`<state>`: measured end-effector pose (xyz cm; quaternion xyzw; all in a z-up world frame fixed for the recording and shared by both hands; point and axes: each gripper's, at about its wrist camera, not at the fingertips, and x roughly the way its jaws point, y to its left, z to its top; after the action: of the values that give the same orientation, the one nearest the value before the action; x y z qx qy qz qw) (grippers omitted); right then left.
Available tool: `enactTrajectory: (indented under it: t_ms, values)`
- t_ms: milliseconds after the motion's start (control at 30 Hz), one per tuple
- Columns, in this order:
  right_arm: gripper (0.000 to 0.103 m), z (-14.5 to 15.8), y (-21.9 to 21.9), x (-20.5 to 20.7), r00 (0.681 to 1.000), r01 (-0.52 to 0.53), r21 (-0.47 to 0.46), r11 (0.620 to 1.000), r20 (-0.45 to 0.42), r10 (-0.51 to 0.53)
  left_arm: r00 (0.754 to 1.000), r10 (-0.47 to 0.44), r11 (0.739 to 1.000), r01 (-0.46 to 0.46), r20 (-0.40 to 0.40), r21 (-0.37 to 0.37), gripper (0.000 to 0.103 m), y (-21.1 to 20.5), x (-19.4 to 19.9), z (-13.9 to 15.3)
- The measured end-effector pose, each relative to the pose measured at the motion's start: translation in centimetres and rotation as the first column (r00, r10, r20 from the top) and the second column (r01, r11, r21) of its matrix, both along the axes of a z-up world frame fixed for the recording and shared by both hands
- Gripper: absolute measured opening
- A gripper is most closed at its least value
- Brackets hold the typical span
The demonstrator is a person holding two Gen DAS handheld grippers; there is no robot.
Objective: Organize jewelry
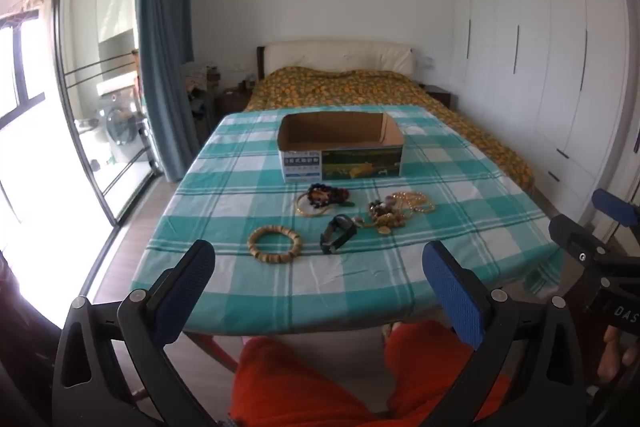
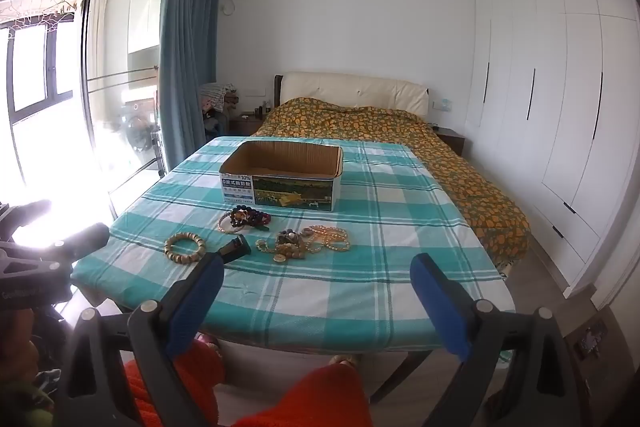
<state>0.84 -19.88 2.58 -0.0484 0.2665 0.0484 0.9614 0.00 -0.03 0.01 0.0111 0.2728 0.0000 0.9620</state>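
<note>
Jewelry (image 1: 352, 215) is spread on the tablecloth (image 1: 248, 283) at 6 o'clock from the empty box (image 1: 340, 151); nothing is sorted yet. Left gripper (image 1: 320, 287) and right gripper (image 2: 316, 299) are held wide, empty.

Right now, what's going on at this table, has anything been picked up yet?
Nothing yet. Both tongs, left and right, are open and held back over the near table edge, gripping nothing. The jewelry lies on the checked tablecloth: a wooden bead bracelet, a black watch, a dark bead cluster and a tangled pearl pile. The open cardboard box behind them looks empty.
</note>
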Motion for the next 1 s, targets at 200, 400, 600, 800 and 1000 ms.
enactTrajectory:
  t_ms: [200,400,600,800,1000]
  values:
    - [0.096,0.1,-0.1,0.0,1.000,0.002,-0.002,1.000,0.002,-0.002,1.000,0.003,1.000,-0.003,-0.002,0.004,0.103,-0.5,0.0,0.0]
    - [0.096,0.2,0.4,-0.1,1.000,0.000,-0.010,1.000,0.007,0.000,1.000,0.004,1.000,-0.004,0.007,-0.005,0.103,-0.7,-0.4,0.4]
    - [0.096,0.3,0.1,0.0,1.000,-0.005,-0.009,1.000,0.013,0.005,1.000,0.007,1.000,-0.007,0.005,-0.020,0.103,0.1,0.1,0.2]
    - [0.096,0.3,0.0,0.0,1.000,-0.006,-0.010,1.000,0.013,0.006,1.000,0.010,1.000,-0.010,-0.005,-0.023,0.103,0.3,0.3,0.1]
    - [0.096,0.3,0.0,-0.1,1.000,-0.008,-0.012,1.000,0.020,0.008,1.000,0.016,1.000,-0.017,-0.010,-0.026,0.103,0.4,0.4,0.0]
